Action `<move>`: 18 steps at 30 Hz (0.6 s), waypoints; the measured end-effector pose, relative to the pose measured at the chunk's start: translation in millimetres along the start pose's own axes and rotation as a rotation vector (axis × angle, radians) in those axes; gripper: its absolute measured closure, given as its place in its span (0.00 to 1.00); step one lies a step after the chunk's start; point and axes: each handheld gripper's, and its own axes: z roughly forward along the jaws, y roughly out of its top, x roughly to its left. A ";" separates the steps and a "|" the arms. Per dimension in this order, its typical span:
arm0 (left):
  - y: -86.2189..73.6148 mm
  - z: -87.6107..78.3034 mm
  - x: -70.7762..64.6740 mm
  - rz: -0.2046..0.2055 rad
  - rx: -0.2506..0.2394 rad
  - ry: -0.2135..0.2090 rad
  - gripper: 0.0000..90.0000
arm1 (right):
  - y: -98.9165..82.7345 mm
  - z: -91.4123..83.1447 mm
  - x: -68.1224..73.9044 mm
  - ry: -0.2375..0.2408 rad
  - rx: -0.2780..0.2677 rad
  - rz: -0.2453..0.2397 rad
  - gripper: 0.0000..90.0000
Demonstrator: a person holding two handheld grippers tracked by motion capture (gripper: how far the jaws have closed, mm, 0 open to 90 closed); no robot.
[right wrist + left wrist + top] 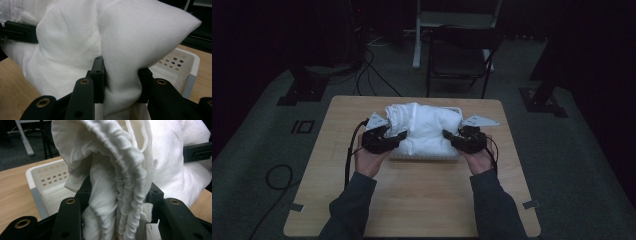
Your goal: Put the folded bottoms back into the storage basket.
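No legible text or labels

We have bare desk on the near side, between our forearms, with room to pass. Ahead, the bulky white cloth heaped over the white perforated basket blocks the middle. A dark chair stands beyond the desk's far edge.

White cloth bundle, plain, no print; ruched hem same white in left gripper view. White basket at 6 o'clock of bundle, walls dotted with round holes, grey strip down corner. Black left gripper, black right gripper, brass-coloured rivets. Light wood-grain table. Dark grey sleeves.
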 end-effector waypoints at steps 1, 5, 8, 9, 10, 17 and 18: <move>0.2 0.9 0.9 0.002 0.003 0.000 0.60 | 0.2 0.8 -0.7 0.000 0.002 0.001 0.76; 0.4 4.8 3.4 -0.002 0.005 0.001 0.60 | 0.6 4.0 -3.2 -0.002 0.004 0.008 0.76; 0.9 7.6 4.9 -0.004 0.006 0.003 0.60 | 0.7 6.3 -5.3 -0.004 0.006 0.013 0.76; 1.3 8.4 5.5 -0.004 0.008 0.003 0.60 | 0.8 7.0 -5.9 -0.005 0.006 0.015 0.76; 1.5 9.6 5.7 -0.007 0.006 0.002 0.60 | 0.8 7.7 -6.6 -0.006 0.005 0.017 0.76; 2.9 16.3 8.8 -0.007 0.012 0.003 0.60 | 0.2 12.4 -11.9 -0.009 0.008 0.027 0.76; 2.8 17.1 9.3 -0.008 0.012 0.002 0.60 | 0.3 12.8 -12.5 -0.011 0.008 0.028 0.76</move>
